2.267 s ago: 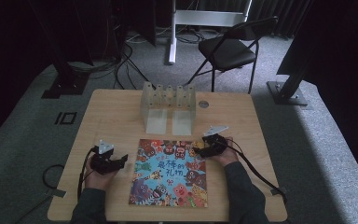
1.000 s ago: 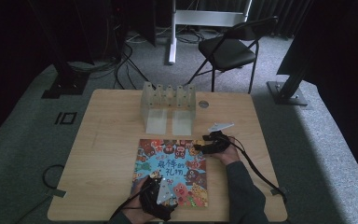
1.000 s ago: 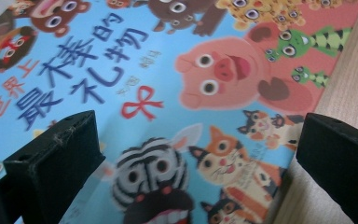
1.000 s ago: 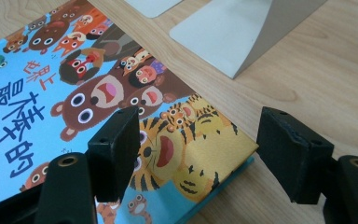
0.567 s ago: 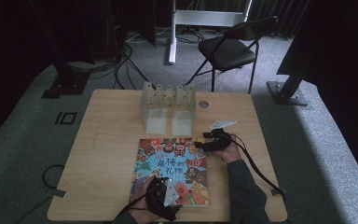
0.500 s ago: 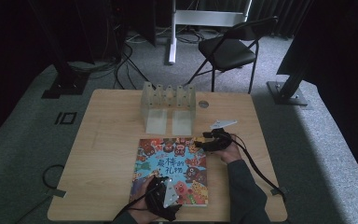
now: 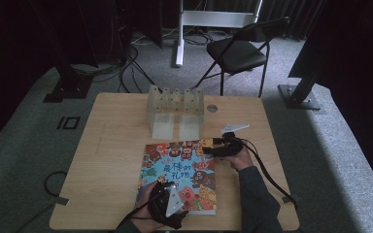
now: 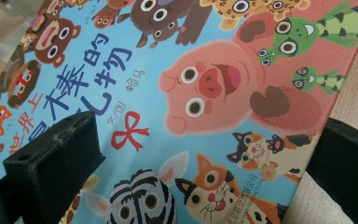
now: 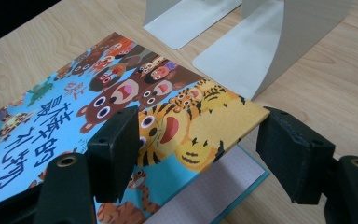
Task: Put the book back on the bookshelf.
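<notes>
The book (image 7: 179, 174) lies flat on the table (image 7: 107, 160), in front of two bookends (image 7: 175, 114). The right gripper (image 7: 212, 147) is at its far right corner, jaws apart; the right gripper view shows this corner (image 9: 242, 109) lifted, a page visible beneath. The left gripper (image 7: 162, 191) is over the near edge, jaws apart above the cover (image 8: 205, 93).

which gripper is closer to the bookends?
Right. The right gripper sits at the picture book's far corner, just short of the bookends; the left gripper is at the near edge.
</notes>
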A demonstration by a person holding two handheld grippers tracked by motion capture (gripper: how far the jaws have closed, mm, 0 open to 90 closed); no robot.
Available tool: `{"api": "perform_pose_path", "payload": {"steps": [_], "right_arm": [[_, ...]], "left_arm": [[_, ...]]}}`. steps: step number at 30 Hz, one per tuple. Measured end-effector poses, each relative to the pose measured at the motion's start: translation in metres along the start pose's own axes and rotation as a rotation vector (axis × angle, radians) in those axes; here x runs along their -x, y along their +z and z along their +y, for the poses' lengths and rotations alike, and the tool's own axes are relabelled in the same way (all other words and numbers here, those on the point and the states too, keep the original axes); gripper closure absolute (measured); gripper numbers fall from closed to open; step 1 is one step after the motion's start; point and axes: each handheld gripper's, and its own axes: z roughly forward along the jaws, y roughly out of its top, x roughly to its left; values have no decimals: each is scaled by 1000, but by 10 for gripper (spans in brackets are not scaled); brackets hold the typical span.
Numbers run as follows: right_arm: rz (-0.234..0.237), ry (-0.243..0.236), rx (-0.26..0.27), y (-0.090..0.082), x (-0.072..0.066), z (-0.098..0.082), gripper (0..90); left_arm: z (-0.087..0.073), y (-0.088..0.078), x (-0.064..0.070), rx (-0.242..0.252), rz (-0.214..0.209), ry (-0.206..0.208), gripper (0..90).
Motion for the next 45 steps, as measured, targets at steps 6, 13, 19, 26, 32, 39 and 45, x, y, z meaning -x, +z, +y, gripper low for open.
{"api": "perform_pose_path", "payload": {"steps": [6,13,19,26,32,39,45], "right_arm": [[33,24,-11,0,0,0,317],[65,31,-16,4,-5,7,318],[82,5,-11,3,-16,16,329],[92,13,24,1,-17,19,398],[106,0,51,-4,-22,27,452],[100,-17,70,-7,-28,37,497],[101,-27,72,-9,-31,44,508]], "left_arm": [[2,-1,0,2,6,7,0],[4,-7,-1,19,9,2,0],[2,-6,-7,39,-30,-53,0],[1,-5,-8,34,-28,-68,7],[-3,-7,-12,24,-35,-83,8],[-11,-19,-23,50,-63,-135,46],[-19,-33,-32,46,-90,-140,58]]}}
